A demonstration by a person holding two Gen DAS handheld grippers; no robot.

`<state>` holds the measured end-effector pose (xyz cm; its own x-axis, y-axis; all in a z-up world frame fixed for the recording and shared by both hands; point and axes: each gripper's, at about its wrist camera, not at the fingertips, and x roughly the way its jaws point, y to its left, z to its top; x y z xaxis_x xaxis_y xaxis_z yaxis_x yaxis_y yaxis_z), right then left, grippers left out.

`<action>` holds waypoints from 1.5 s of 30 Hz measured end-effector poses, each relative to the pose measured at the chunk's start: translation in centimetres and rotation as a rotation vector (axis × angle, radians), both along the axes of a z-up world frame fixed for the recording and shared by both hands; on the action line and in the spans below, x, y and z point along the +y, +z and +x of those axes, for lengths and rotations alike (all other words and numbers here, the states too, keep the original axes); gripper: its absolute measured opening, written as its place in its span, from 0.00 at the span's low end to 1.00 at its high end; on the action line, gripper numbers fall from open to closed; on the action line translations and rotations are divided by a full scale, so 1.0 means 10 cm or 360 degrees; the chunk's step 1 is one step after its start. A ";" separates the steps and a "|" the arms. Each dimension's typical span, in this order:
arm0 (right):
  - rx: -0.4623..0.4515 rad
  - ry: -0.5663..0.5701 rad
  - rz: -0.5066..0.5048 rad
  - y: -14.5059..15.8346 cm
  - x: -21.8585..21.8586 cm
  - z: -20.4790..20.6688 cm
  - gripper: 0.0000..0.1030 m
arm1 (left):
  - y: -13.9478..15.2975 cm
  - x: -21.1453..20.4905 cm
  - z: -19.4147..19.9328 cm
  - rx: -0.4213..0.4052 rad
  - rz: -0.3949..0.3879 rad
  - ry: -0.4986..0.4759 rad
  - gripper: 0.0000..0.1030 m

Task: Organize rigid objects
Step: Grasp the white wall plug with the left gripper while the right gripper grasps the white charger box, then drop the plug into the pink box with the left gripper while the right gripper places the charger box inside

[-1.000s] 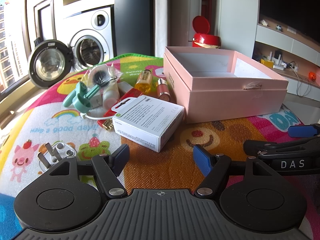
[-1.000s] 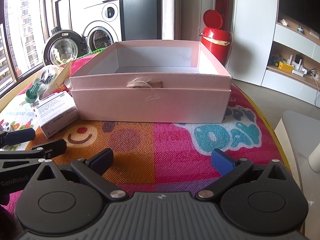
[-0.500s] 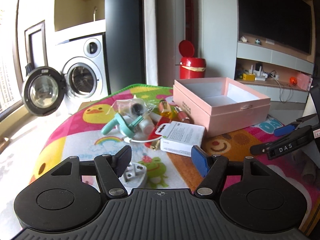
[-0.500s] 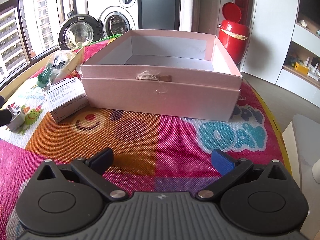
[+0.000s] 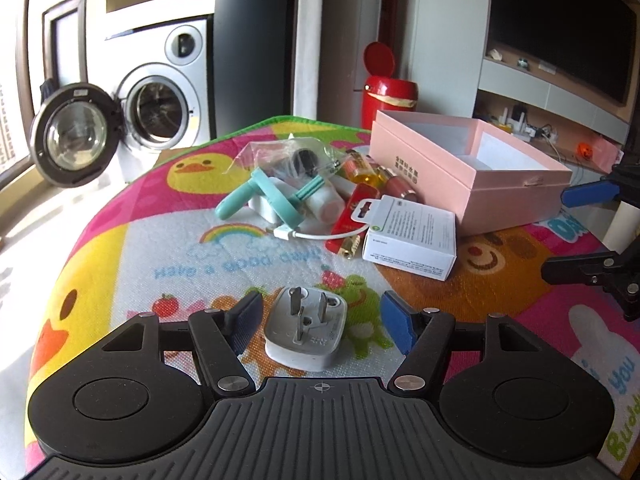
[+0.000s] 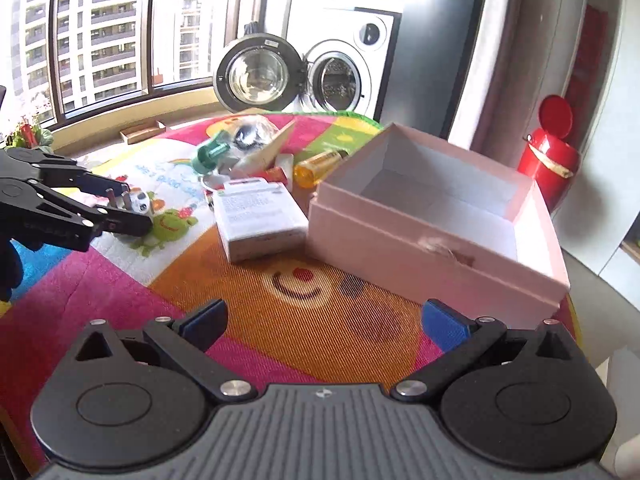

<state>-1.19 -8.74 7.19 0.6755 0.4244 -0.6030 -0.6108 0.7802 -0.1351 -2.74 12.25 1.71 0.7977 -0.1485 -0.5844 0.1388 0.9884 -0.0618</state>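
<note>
A white plug adapter [image 5: 306, 330] lies prongs-up on the colourful mat, between the fingers of my left gripper [image 5: 320, 312]. Its jaws are closing, and the pads stand apart from the plug on both sides. From the right wrist view, the left gripper [image 6: 124, 208] straddles the same plug [image 6: 140, 202]. My right gripper [image 6: 326, 320] hangs open and empty above the mat, in front of the open pink box [image 6: 400, 248]. That pink box [image 5: 504, 196] holds nothing I can see. A white carton [image 5: 412, 236] lies beside it.
Behind the carton sits a pile: a teal tool [image 5: 272, 196], a plastic bag [image 5: 288, 156], a yellow bottle [image 5: 360, 170], a red pack [image 5: 352, 216] and a white cable [image 5: 316, 236]. Beyond the mat stand a washing machine [image 5: 160, 108] with its door open and a red bin [image 5: 388, 96].
My left gripper has drawn back from the carton and settled over the plug, which now lies between its narrowing fingers. The right gripper has risen and rolled, so the box looks tilted.
</note>
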 end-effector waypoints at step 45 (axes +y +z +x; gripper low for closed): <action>0.0556 0.0337 0.0222 -0.19 0.51 0.85 0.95 | -0.03 0.17 -0.17 -0.0042 0.0013 -0.0034 0.43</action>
